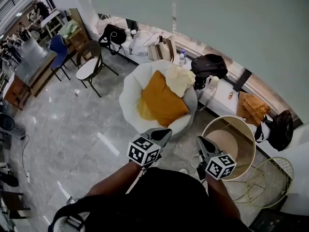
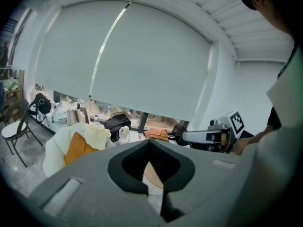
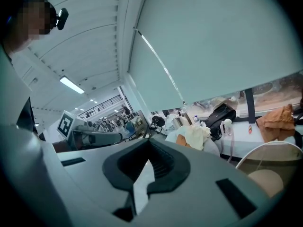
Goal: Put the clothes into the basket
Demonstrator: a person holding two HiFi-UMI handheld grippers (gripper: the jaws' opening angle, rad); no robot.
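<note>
1. the left tongs are pressed together at the tips, and nothing sits between them.
2. the right tongs are also pressed together and empty. in the right gripper view their tips meet.
3. the two tongs are side by side and apart, both pointing forward and slightly down.
4. an orange cloth lies on a white round chair just ahead of the left tongs, not touching them.
5. a cream cloth lies on the same chair, beyond the orange cloth and farther from the left tongs.
6. the basket is round with a white rim. it stands on the floor just to the right of the right tongs, and its beige bottom shows.
7. a second orange cloth lies on a white ledge beyond the basket, ahead and to the right of the right tongs.
8. a black bag rests far ahead of the right tongs.
9. a wire basket stands to the right of the right tongs, past the basket.
</note>
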